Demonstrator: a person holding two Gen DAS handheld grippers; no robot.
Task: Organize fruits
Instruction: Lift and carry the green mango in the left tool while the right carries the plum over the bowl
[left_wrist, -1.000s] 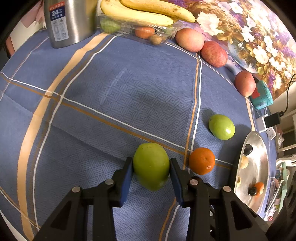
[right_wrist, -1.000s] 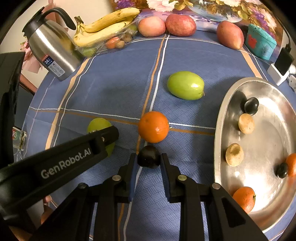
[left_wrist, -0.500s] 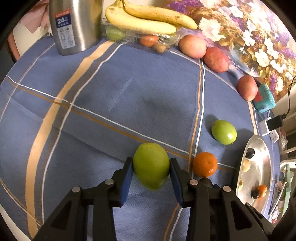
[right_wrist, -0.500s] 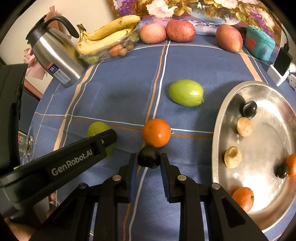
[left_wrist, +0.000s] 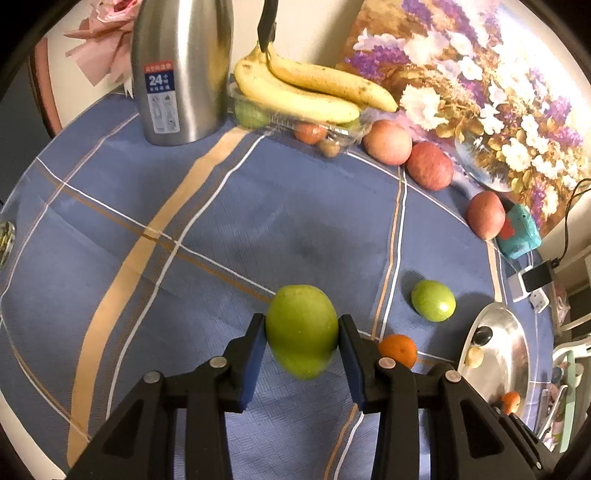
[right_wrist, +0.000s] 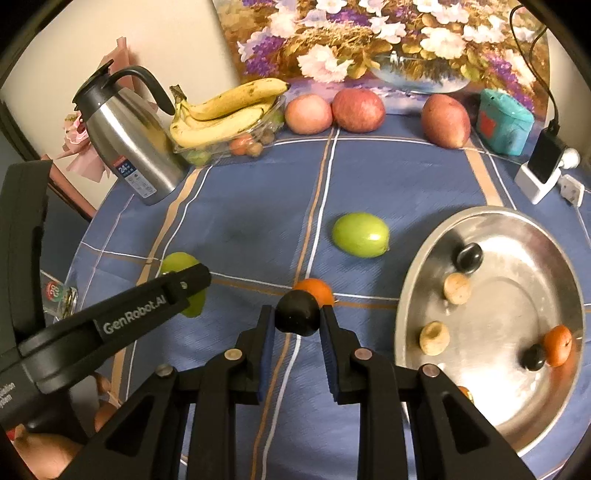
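Note:
My left gripper (left_wrist: 302, 334) is shut on a large green fruit (left_wrist: 301, 330) and holds it above the blue cloth; it also shows in the right wrist view (right_wrist: 181, 266). My right gripper (right_wrist: 297, 319) is shut on a small dark fruit (right_wrist: 297, 317), lifted above the cloth. An orange (right_wrist: 314, 290) lies just behind it. A second green fruit (right_wrist: 360, 234) lies mid-table. The steel bowl (right_wrist: 413, 295) at the right holds several small fruits.
A steel kettle (right_wrist: 129, 136) stands at the back left beside a tray of bananas (right_wrist: 225, 114). Three red-pink fruits (right_wrist: 356, 110) line the back edge. A teal box (right_wrist: 506, 122) and a charger (right_wrist: 539, 170) sit at the back right.
Both grippers have risen with their fruits and tilted up, so the table's back edge and wall show. The orange and loose green fruit have not moved.

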